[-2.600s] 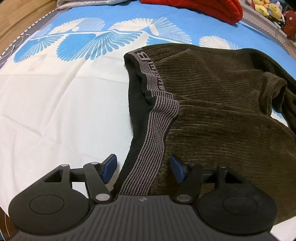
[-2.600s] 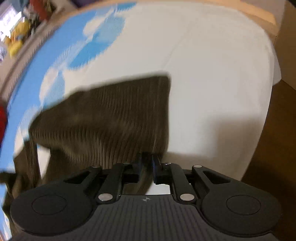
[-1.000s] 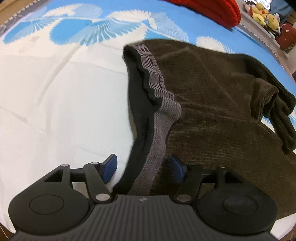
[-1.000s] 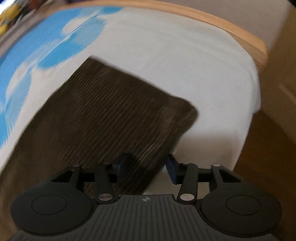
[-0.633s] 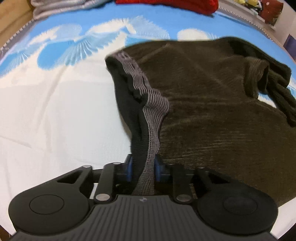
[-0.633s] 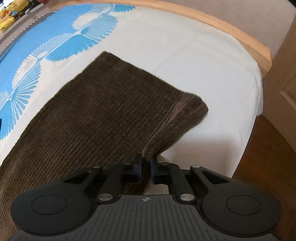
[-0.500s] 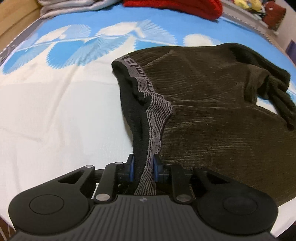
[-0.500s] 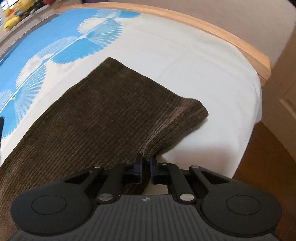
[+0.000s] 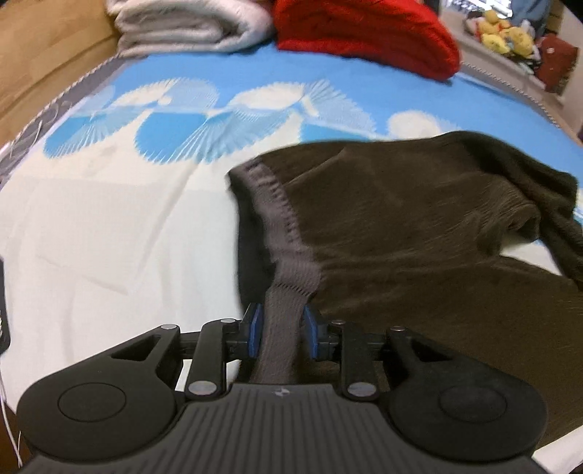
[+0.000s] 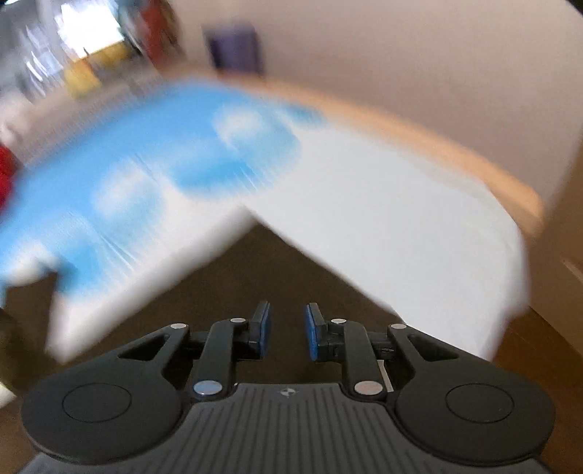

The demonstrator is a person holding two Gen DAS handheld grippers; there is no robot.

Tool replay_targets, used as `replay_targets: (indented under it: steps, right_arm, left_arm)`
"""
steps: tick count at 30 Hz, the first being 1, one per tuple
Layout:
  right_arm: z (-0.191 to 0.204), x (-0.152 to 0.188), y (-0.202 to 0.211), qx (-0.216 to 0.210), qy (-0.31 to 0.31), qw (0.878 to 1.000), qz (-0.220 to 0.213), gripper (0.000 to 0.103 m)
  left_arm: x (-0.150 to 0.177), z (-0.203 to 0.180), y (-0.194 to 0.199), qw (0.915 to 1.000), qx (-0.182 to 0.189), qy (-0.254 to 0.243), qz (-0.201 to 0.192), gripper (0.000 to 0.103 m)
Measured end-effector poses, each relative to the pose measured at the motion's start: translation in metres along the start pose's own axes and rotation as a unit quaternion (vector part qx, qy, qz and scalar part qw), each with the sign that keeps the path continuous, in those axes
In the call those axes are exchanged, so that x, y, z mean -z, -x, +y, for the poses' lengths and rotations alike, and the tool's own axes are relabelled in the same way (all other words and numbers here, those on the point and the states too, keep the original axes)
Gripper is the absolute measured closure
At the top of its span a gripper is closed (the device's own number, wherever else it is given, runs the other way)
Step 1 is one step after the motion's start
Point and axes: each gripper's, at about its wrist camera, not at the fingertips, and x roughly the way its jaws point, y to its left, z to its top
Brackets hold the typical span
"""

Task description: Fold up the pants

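Dark brown corduroy pants (image 9: 419,255) lie spread on the bed sheet (image 9: 109,237). Their grey striped waistband (image 9: 280,233) runs down into my left gripper (image 9: 281,330). Its blue pads press on the band from both sides while the jaws are opening slightly. In the blurred right wrist view the brown pant leg (image 10: 262,277) rises as a taut triangle from my right gripper (image 10: 286,328). Brown cloth fills the gap between the pads there, and those jaws are opening a little too.
A red garment (image 9: 364,32) and a folded grey-white blanket (image 9: 189,25) lie at the bed's far end, with plush toys (image 9: 506,32) beyond. The wooden bed frame (image 10: 455,146) and the brown floor (image 10: 539,357) border the sheet on the right.
Both grippers went from open around the cloth to closed on it, then rose. The waistband now lifts off the sheet, and the right view has swung upward and blurred.
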Motion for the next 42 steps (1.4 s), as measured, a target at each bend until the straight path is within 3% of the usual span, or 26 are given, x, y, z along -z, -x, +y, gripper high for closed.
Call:
replay_targets:
  steps: [2, 5, 7, 9, 10, 11, 13, 14, 17, 20, 23, 24, 25, 27, 28, 29, 32, 34, 37, 41, 42]
  right_arm:
    - [0.02, 0.0, 0.01, -0.036, 0.032, 0.998, -0.032, 0.065]
    - [0.044, 0.004, 0.009, -0.092, 0.053, 0.994, -0.024, 0.064]
    - [0.061, 0.005, 0.0, -0.127, 0.066, 0.99, 0.001, 0.061]
    - [0.08, 0.005, -0.014, -0.15, 0.076, 0.985, 0.048, 0.05]
    - [0.09, 0.005, -0.021, -0.164, 0.077, 0.981, 0.069, 0.037]
    - [0.099, 0.002, -0.027, -0.174, 0.079, 0.978, 0.079, 0.021]
    - [0.115, 0.003, -0.026, -0.174, 0.088, 0.978, 0.079, 0.004]
    - [0.123, 0.001, -0.027, -0.174, 0.093, 0.978, 0.069, 0.003]
    - [0.145, -0.004, -0.033, -0.192, 0.105, 0.974, 0.052, 0.001]
    - [0.164, -0.005, -0.039, -0.192, 0.126, 0.972, 0.045, 0.001]
    - [0.181, 0.002, -0.05, -0.195, 0.13, 0.971, 0.057, 0.001]
    - [0.184, 0.005, -0.053, -0.199, 0.127, 0.97, 0.061, 0.001]
    - [0.187, 0.006, -0.058, -0.2, 0.123, 0.97, 0.063, 0.001]
    - [0.187, 0.01, -0.068, -0.195, 0.103, 0.974, 0.058, 0.003]
    - [0.188, 0.01, -0.077, -0.189, 0.092, 0.975, 0.067, 0.015]
    - [0.19, 0.01, -0.085, -0.192, 0.08, 0.975, 0.075, 0.036]
    - [0.199, 0.015, -0.115, -0.173, 0.047, 0.979, 0.094, 0.074]
    - [0.205, 0.017, -0.136, -0.176, 0.028, 0.977, 0.115, 0.082]
    - [0.219, 0.02, -0.163, -0.18, 0.031, 0.975, 0.125, 0.08]
    - [0.229, 0.026, -0.194, -0.178, 0.037, 0.972, 0.149, 0.068]
    - [0.23, 0.028, -0.201, -0.173, 0.036, 0.972, 0.153, 0.066]
  left_arm:
    - [-0.005, -0.017, 0.004, 0.9997, 0.007, -0.014, -0.02, 0.068]
    - [-0.009, -0.046, 0.012, 0.9975, 0.014, -0.051, -0.047, 0.065]
    - [-0.009, -0.067, 0.018, 0.9943, 0.02, -0.08, -0.067, 0.063]
    - [-0.009, -0.087, 0.022, 0.9908, 0.028, -0.106, -0.08, 0.06]
    - [-0.011, -0.097, 0.026, 0.9893, 0.031, -0.114, -0.086, 0.06]
    - [-0.014, -0.104, 0.027, 0.9888, 0.037, -0.114, -0.089, 0.06]
    - [-0.026, -0.116, 0.032, 0.9904, 0.062, -0.089, -0.086, 0.055]
    - [-0.036, -0.124, 0.033, 0.9921, 0.068, -0.071, -0.077, 0.05]
    - [-0.071, -0.154, 0.028, 0.996, 0.04, -0.058, -0.055, 0.048]
    - [-0.099, -0.182, 0.024, 0.995, 0.05, -0.043, -0.075, 0.046]
    - [-0.098, -0.205, 0.016, 0.9874, 0.07, -0.062, -0.127, 0.046]
    - [-0.093, -0.213, 0.008, 0.9859, 0.076, -0.081, -0.125, 0.046]
    - [-0.091, -0.224, -0.003, 0.9868, 0.075, -0.104, -0.098, 0.047]
    - [-0.09, -0.24, -0.015, 0.9842, 0.094, -0.126, -0.083, 0.055]
    - [-0.093, -0.249, -0.019, 0.9816, 0.104, -0.14, -0.079, 0.057]
    - [-0.096, -0.255, -0.021, 0.979, 0.115, -0.147, -0.082, 0.06]
    - [-0.102, -0.262, -0.034, 0.9772, 0.135, -0.144, -0.077, 0.061]
    - [-0.103, -0.261, -0.048, 0.9788, 0.146, -0.133, -0.055, 0.061]
    - [-0.104, -0.261, -0.07, 0.9803, 0.143, -0.132, -0.032, 0.057]
    - [-0.1, -0.267, -0.082, 0.978, 0.145, -0.149, -0.014, 0.031]
    - [-0.099, -0.269, -0.084, 0.9767, 0.148, -0.155, -0.013, 0.031]
